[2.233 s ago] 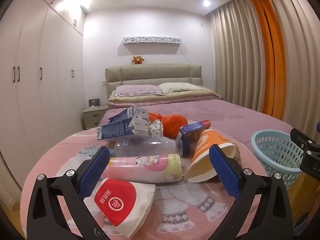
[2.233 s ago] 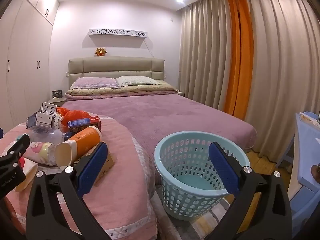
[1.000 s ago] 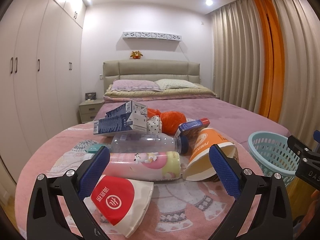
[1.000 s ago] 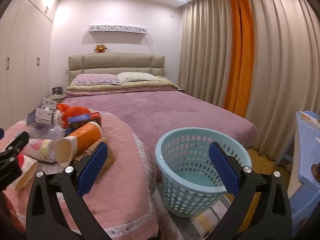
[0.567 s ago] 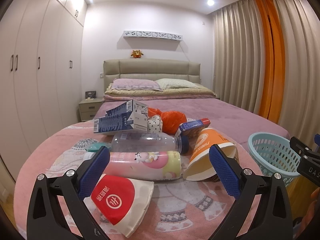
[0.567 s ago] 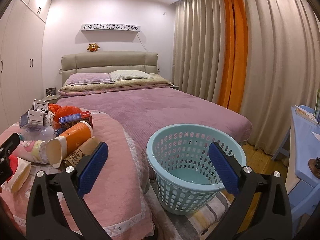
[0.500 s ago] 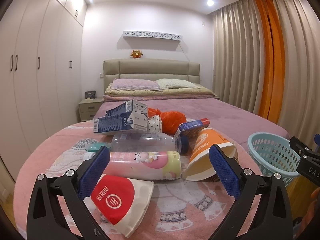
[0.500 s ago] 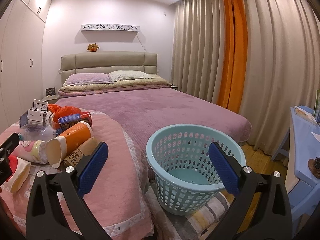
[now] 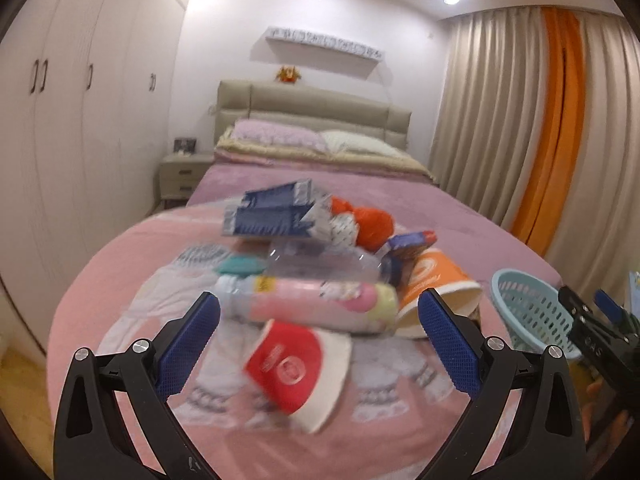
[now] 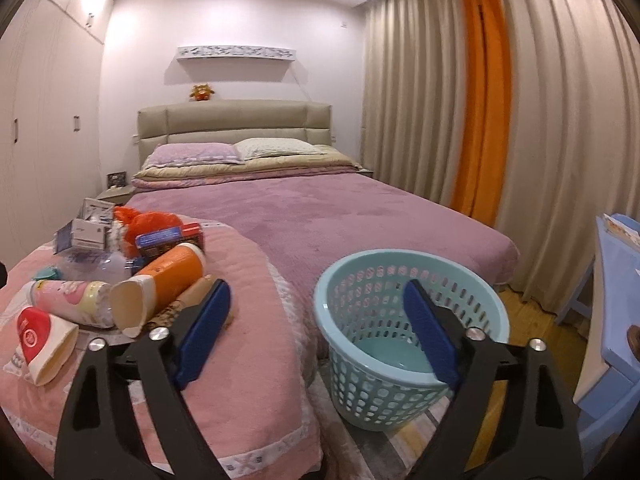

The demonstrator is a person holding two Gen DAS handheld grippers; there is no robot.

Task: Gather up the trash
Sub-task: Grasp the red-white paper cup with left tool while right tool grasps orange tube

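A pile of trash lies on the pink blanket [image 9: 120, 280]: a red-and-white paper cup [image 9: 296, 364], a pink bottle [image 9: 316, 306], a clear plastic bottle [image 9: 320, 264], an orange cup [image 9: 436, 284], blue cartons [image 9: 272, 216] and an orange bag [image 9: 372, 226]. My left gripper [image 9: 318, 344] is open and empty, just in front of the red cup. My right gripper [image 10: 316, 332] is open and empty, between the blanket's edge and the light blue basket [image 10: 408, 332] on the floor. The orange cup [image 10: 160, 284] and the red cup [image 10: 40, 340] show at its left.
The bed [image 10: 340, 216] stretches behind with pillows and a beige headboard. White wardrobes [image 9: 60, 140] line the left wall, with a nightstand [image 9: 180, 172] beside the bed. Curtains [image 10: 500, 100] hang at the right. A blue table [image 10: 616, 280] stands at the far right.
My left gripper has tilted and moved in towards the pile; its view is blurred. My right gripper has shifted, its jaws a little narrower, and the basket sits further right in its view.
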